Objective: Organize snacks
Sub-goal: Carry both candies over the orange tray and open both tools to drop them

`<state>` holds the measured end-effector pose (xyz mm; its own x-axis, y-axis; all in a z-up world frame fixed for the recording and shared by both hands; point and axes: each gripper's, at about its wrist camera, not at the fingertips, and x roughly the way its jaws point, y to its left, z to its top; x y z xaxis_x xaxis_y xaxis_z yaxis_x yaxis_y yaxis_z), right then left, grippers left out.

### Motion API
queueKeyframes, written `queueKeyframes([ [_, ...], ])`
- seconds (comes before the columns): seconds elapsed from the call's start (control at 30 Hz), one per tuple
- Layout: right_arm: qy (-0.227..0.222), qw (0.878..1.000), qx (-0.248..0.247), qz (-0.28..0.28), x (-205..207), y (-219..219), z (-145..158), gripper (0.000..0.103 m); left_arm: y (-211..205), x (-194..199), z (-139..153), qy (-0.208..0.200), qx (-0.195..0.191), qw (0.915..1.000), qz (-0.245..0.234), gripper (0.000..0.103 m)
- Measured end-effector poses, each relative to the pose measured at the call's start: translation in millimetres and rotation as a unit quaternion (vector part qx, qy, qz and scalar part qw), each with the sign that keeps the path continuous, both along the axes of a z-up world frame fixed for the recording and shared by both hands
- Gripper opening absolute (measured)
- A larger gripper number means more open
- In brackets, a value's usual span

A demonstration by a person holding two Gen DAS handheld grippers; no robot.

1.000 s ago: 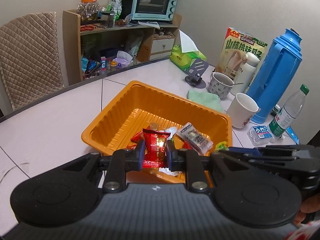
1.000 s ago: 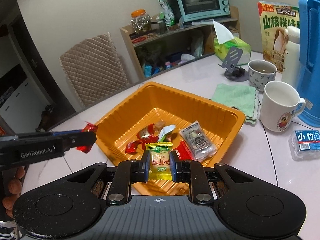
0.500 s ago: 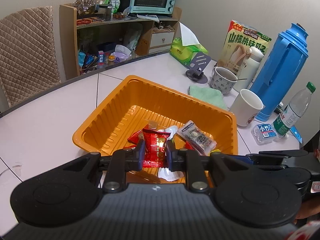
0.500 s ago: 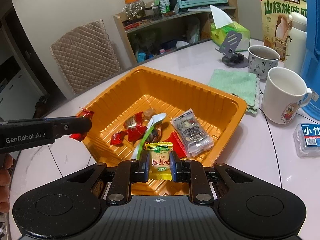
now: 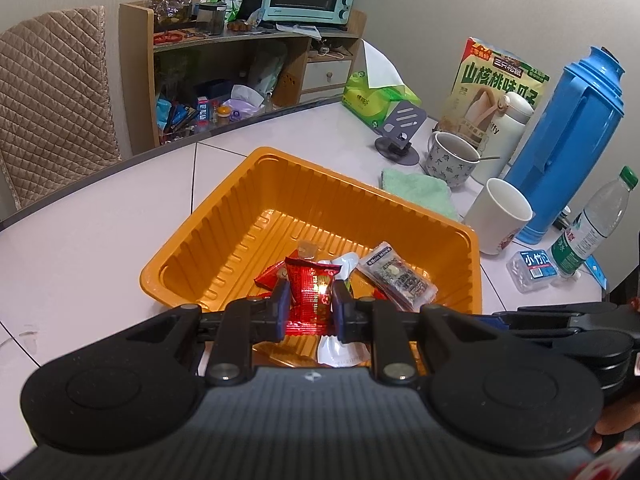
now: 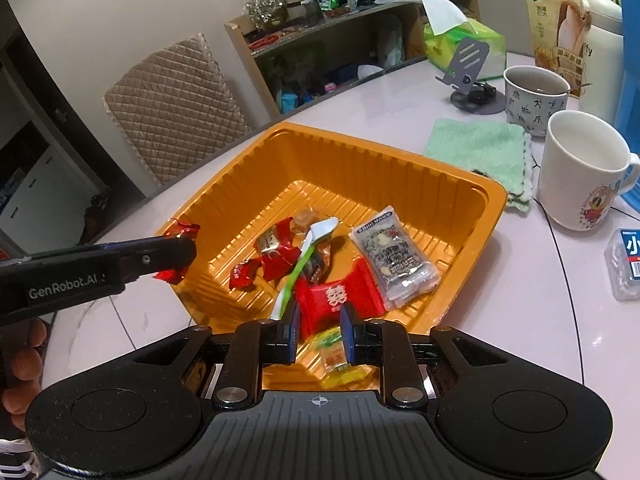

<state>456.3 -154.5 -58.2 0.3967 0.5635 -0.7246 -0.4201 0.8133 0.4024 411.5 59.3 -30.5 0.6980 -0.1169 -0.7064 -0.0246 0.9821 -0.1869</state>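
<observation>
So this looks pretty far along to me: the ribbed orange plastic tray (image 6: 452, 184) sitting mid-way across the glossy white surface (image 6: 520, 320) already has a little pile in its near half, namely a clear packet of dark mixed nuts (image 6: 394, 260), a big red candy with a white character on it (image 6: 340, 294), a couple of smaller red-wrapped sweets (image 6: 276, 256), and a long white-and-green sachet (image 6: 306, 258) lying across them. The left hand-held gripper (image 5: 307, 302) is clamped on a shiny red foil snack packet (image 5: 310, 292), held above the near left part of the tray, so that one isn't dropped in yet. The right hand-held gripper (image 6: 319, 338) looks to have its fingers parted and nothing pinched; the small yellow-and-green wrapped candy (image 6: 336, 358) shows low in the gap between them and seems loose, right over the tray's near rim. I can't tell if it's fully landed inside or caught on the edge. What's left, as far as I can see: release the red packet, maybe nudge the yellow one in. No other loose snacks show on the surface near the tray. The stuff to the right and far side (white ceramic mug (image 6: 580, 176), folded green cloth (image 6: 480, 152)) doesn't look like part of the job.
</observation>
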Motion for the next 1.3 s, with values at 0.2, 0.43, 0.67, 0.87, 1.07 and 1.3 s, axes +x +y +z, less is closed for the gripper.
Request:
queueKeyframes([
  [0.2, -0.001, 1.0, 0.001, -0.007, 3.9, -2.1, 2.4, 0.023, 0.2, 2.4, -0.7, 0.0, -0.001, 1.0, -0.001, 0.02],
  [0.43, -0.002, 1.0, 0.002, -0.015, 4.8, -4.3, 1.7, 0.023, -2.6, 11.6, -4.8, 0.007, -0.002, 1.0, -0.002, 0.02],
  [0.67, -0.004, 1.0, -0.001, -0.022, 5.1, -5.5, 2.5, 0.023, -5.5, 15.3, -7.2, 0.006, -0.011, 0.9999, -0.003, 0.02],
  [0.87, -0.007, 1.0, -0.002, -0.021, 3.0, -6.8, 4.7, 0.027, 0.8, 13.7, -7.6, 0.012, -0.016, 0.9998, 0.009, 0.02],
  [1.07, -0.017, 0.999, 0.006, -0.034, -4.8, -11.0, 9.3, 0.06, 12.2, 0.2, -0.6, 0.011, -0.025, 0.9993, 0.026, 0.027],
  [1.3, -0.02, 0.999, 0.014, -0.038, -19.0, -16.8, 18.2, 0.065, 21.3, -26.3, 7.7, 0.012, -0.039, 0.998, 0.049, 0.039],
])
